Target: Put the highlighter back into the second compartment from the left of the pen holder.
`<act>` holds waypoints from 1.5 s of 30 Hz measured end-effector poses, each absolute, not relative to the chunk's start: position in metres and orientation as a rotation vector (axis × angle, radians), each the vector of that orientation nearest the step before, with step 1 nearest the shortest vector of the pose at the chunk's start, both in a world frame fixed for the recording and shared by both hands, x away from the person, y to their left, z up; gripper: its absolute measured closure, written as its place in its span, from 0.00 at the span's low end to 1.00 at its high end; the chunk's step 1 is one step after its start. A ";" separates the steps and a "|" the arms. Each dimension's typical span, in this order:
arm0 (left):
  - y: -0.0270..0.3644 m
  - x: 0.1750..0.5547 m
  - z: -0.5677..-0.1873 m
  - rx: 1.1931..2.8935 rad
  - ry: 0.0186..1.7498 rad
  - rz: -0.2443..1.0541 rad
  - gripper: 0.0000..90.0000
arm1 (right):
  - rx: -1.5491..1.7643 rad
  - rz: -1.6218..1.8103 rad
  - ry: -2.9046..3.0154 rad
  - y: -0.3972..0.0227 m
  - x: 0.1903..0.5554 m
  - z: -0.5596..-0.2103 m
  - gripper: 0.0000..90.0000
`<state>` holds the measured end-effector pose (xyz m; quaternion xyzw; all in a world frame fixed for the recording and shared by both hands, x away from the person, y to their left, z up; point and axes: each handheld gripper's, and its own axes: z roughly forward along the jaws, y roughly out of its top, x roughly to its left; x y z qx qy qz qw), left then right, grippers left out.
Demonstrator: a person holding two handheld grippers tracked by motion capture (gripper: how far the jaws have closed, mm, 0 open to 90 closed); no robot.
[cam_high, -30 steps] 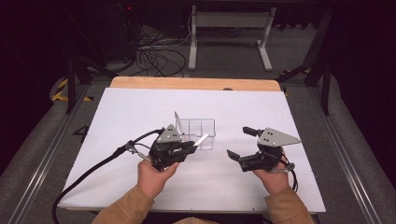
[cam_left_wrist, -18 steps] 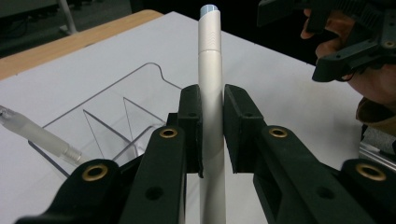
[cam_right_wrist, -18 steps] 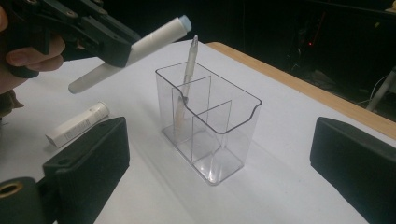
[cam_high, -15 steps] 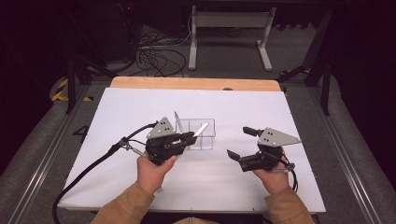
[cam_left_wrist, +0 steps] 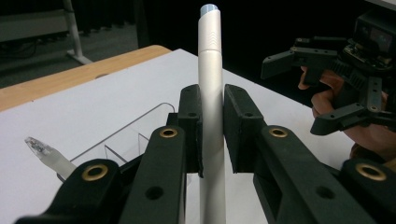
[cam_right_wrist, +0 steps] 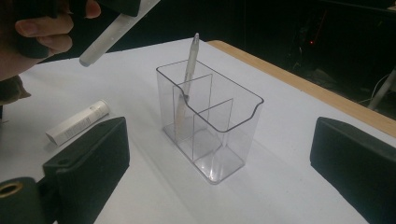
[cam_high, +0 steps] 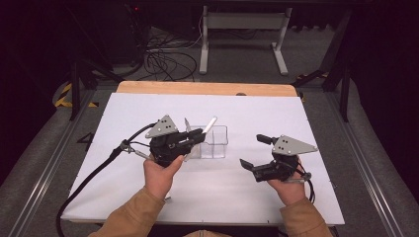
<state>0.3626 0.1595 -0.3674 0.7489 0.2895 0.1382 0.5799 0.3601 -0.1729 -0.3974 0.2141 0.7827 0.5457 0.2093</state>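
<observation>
White-covered desk with wooden far edge, small white tube lying flat on it, metal frame stand on floor beyond, tangled black cables near it.

A dark room: grey floor, tangled cables, a white metal stand behind the white-topped table.

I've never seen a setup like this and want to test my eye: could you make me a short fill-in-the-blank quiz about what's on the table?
1. The left gripper is shut on a silver ____.
2. The clear organiser already holds ____ pen.
3. The right gripper has its jaws ____, with nothing between them.
4. A white tube lies flat on the ____ table cover.

Missing words: pen; one; open; white
</observation>
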 end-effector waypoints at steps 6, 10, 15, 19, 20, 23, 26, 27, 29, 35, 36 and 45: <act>0.161 0.369 -0.366 1.707 0.678 0.343 0.87 | 0.594 1.517 2.178 -0.173 0.360 -0.397 0.06; 0.163 0.374 -0.366 1.689 0.674 0.355 0.87 | 0.591 1.517 2.179 -0.173 0.360 -0.397 0.06; 0.164 0.382 -0.366 1.655 0.642 0.353 0.87 | 0.592 1.517 2.180 -0.173 0.360 -0.397 0.06; 0.163 0.389 -0.369 1.633 0.643 0.332 0.87 | 0.587 1.516 2.182 -0.172 0.360 -0.398 0.06; 0.163 0.391 -0.370 1.631 0.646 0.328 0.87 | 0.588 1.517 2.182 -0.172 0.360 -0.398 0.06; 0.162 0.396 -0.371 1.609 0.642 0.331 0.87 | 0.590 1.517 2.184 -0.172 0.360 -0.398 0.06; 0.161 0.400 -0.373 1.585 0.637 0.316 0.87 | 0.591 1.518 2.185 -0.172 0.361 -0.398 0.06; 0.159 0.402 -0.373 1.586 0.633 0.317 0.87 | 0.590 1.517 2.186 -0.172 0.361 -0.398 0.06; 0.156 0.404 -0.374 1.595 0.611 0.343 0.87 | 0.588 1.518 2.187 -0.172 0.360 -0.398 0.06; 0.147 0.412 -0.378 1.587 0.582 0.395 0.86 | 0.586 1.522 2.186 -0.172 0.361 -0.398 0.06; 0.146 0.413 -0.380 1.579 0.577 0.392 0.86 | 0.586 1.522 2.185 -0.172 0.361 -0.398 0.06; 0.143 0.425 -0.389 1.562 0.575 0.384 0.86 | 0.584 1.523 2.193 -0.172 0.361 -0.399 0.06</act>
